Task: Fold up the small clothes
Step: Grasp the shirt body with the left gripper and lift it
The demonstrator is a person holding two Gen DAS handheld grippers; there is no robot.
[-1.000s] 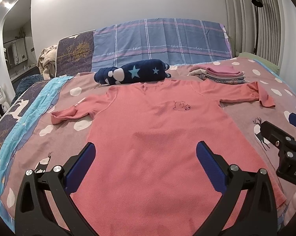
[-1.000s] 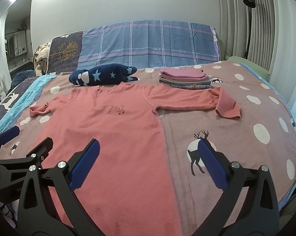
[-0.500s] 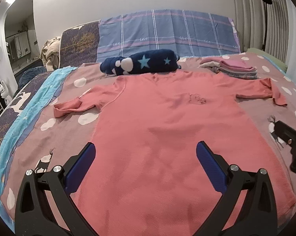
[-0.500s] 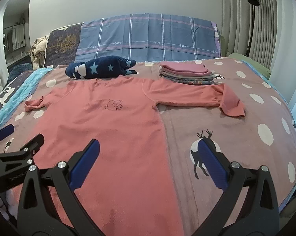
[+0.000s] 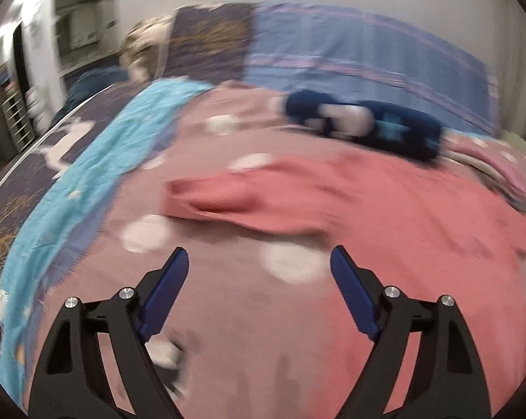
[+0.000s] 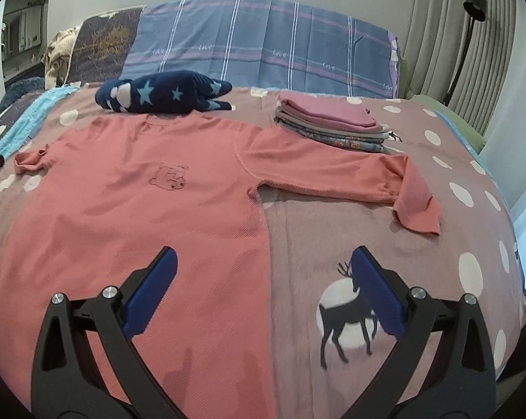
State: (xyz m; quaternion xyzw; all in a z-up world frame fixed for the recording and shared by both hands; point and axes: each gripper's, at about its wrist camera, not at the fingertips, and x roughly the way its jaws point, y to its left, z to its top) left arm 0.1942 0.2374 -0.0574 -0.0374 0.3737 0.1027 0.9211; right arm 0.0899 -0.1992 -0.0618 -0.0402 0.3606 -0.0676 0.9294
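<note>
A salmon-pink long-sleeved shirt [image 6: 151, 209] with a small bear print lies flat, front up, on the bed. Its right sleeve [image 6: 336, 171] stretches out with the cuff folded over. In the blurred left wrist view the shirt [image 5: 402, 209] fills the right side and its left sleeve [image 5: 228, 195] points left. My left gripper [image 5: 259, 265] is open and empty, above the bedspread just in front of that sleeve. My right gripper [image 6: 263, 262] is open and empty, over the shirt's right side edge near the hem.
A stack of folded clothes [image 6: 333, 122] sits behind the right sleeve. A navy star-patterned bundle [image 6: 161, 94] lies above the collar. Plaid pillows [image 6: 263, 45] line the back. A turquoise blanket [image 5: 88, 181] runs along the bed's left edge. A lamp [image 6: 472, 3] stands at right.
My left gripper has swung left, away from the shirt's body toward the left sleeve, blurring its view. My right gripper has moved slightly forward over the shirt's right edge.
</note>
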